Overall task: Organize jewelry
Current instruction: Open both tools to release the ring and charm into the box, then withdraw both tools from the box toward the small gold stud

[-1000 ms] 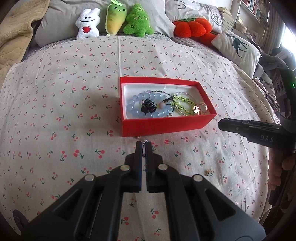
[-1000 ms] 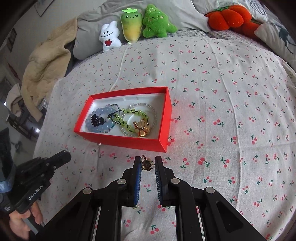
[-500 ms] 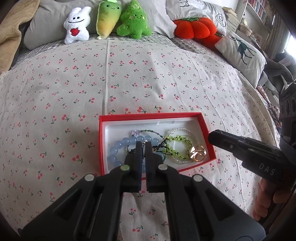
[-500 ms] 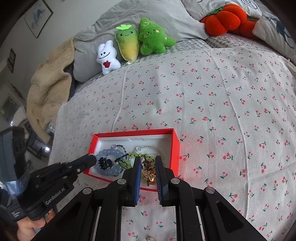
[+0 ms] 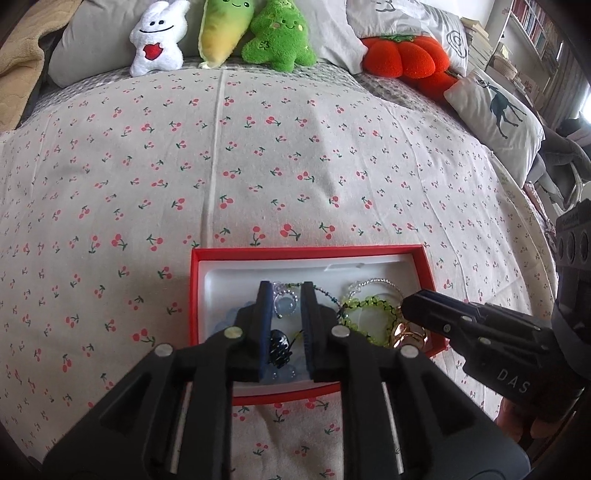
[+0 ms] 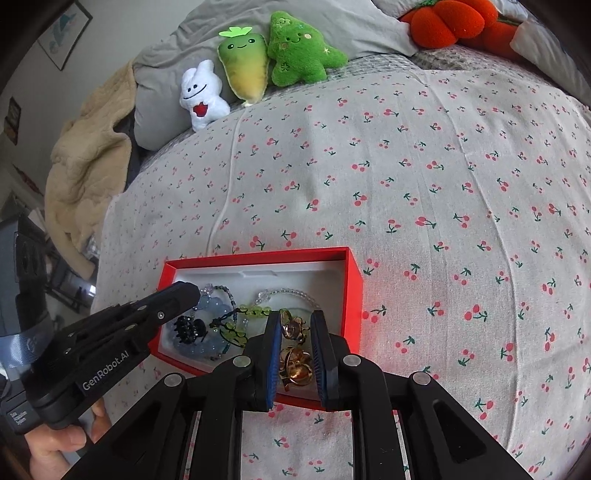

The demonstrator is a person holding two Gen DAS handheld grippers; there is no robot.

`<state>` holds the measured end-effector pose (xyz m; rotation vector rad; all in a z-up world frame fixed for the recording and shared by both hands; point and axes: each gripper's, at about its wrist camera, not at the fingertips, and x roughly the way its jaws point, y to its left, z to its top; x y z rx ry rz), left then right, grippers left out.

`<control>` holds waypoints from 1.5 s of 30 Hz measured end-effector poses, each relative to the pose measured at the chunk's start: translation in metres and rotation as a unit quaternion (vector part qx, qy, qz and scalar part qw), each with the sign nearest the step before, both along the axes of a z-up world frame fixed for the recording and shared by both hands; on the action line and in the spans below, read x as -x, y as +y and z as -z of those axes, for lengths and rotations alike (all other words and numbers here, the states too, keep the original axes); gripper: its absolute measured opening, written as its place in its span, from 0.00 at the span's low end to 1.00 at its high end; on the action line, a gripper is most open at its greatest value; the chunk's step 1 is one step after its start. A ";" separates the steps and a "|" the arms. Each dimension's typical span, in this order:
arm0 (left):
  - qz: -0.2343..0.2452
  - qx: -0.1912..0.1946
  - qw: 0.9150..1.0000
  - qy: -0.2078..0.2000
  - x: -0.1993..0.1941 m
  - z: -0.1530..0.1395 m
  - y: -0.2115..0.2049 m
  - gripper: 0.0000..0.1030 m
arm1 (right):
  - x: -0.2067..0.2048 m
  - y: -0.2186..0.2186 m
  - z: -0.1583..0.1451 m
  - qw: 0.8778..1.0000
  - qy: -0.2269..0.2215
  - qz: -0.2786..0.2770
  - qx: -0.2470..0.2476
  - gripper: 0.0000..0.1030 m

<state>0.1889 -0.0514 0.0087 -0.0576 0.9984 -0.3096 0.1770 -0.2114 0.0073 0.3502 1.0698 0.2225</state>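
Note:
A red box (image 5: 306, 252) with a white lining lies on the cherry-print bedspread; it also shows in the right wrist view (image 6: 352, 280). It holds a blue bead bracelet (image 6: 212, 306), a black clip (image 6: 188, 328), a green bead bracelet (image 5: 365, 306), a clear bead bracelet (image 6: 291, 293) and gold pieces (image 6: 295, 369). My left gripper (image 5: 284, 295) is open over the box's left half, above a small ring (image 5: 285, 303). My right gripper (image 6: 295, 321) is open over the right half, with a small gold ring (image 6: 291, 326) between its fingers.
Plush toys (image 5: 218, 33) and a red pumpkin cushion (image 5: 402, 55) line the head of the bed. A deer pillow (image 5: 498, 107) lies at the right, a beige blanket (image 6: 85, 170) at the left. The bedspread (image 6: 443, 184) stretches beyond the box.
Both grippers moved forward over the box and opened. The small pieces they held pinched now sit in the box between the fingers.

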 end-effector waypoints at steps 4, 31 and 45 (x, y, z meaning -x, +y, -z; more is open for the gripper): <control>-0.006 -0.003 1.000 -0.013 0.007 -0.010 0.006 0.38 | 0.004 0.000 -0.008 1.000 -0.008 -0.003 -0.001 0.17; -0.028 -0.057 0.998 0.019 0.109 0.015 0.058 0.84 | 0.098 0.031 -0.018 0.988 -0.021 -0.095 0.116 0.70; -0.007 -0.090 0.995 0.036 0.144 0.057 0.062 0.85 | 0.142 0.056 0.031 0.970 0.015 -0.159 0.183 0.71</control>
